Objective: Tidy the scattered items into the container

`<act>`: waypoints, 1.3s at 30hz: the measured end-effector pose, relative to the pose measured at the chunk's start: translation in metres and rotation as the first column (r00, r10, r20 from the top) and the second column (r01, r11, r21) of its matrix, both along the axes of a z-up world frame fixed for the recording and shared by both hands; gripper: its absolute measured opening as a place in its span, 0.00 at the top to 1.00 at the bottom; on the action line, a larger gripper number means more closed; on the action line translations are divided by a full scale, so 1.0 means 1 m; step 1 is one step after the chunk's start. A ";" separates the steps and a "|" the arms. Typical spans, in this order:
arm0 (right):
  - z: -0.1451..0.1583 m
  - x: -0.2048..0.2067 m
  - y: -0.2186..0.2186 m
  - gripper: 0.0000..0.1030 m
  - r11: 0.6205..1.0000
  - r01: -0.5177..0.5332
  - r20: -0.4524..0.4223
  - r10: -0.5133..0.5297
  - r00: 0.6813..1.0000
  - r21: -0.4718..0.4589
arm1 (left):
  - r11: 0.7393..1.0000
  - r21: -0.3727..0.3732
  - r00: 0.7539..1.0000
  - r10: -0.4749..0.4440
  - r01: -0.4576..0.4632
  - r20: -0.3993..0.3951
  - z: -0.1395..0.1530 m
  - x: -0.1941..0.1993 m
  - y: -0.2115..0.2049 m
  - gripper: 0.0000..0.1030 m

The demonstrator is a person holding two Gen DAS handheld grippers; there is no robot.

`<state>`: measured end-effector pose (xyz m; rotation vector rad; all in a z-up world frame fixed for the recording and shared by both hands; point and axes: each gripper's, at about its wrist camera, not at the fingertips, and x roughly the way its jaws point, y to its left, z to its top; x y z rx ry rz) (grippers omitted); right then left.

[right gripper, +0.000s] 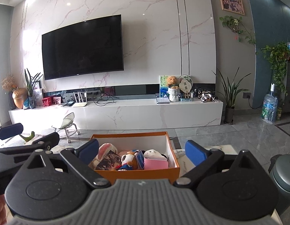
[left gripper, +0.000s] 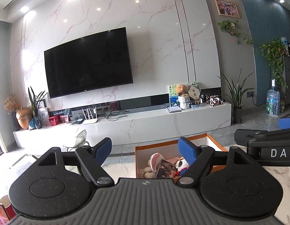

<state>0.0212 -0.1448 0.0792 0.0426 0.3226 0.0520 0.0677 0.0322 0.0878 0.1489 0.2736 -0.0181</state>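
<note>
Both grippers are held up level over the table, side by side, and neither has anything in it. The left gripper has its blue fingers spread wide with only air between them; the right gripper is spread just as wide and touches nothing. In the left wrist view the right gripper shows at the right edge, and in the right wrist view the left one pokes in from the left edge, so the two sit close together but apart. Ahead of them an orange box with white inner walls rests on a white marble table, near its far edge. The toys are already inside the box: a pink and white knitted bunny at the left, a card with a dark picture leaning beside it, a panda doll in the middle, a small blue box, and a pink and white plush toward the right wall. A dark green round bin stands beside the table on the right. Beyond lies a grey tiled floor, a small clear stool on wheels, and a long white marble cabinet beneath a big black television on a marbled wall. A teddy bear sits on the cabinet, a potted plant stands at its right end, and a water bottle stands further right.
</note>
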 end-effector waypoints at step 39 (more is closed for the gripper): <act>-0.048 -0.051 -0.002 0.03 0.996 0.085 -0.079 -0.083 0.993 0.019 | 0.997 0.021 0.988 0.078 -0.076 -0.133 -0.025 -0.059 0.005 0.10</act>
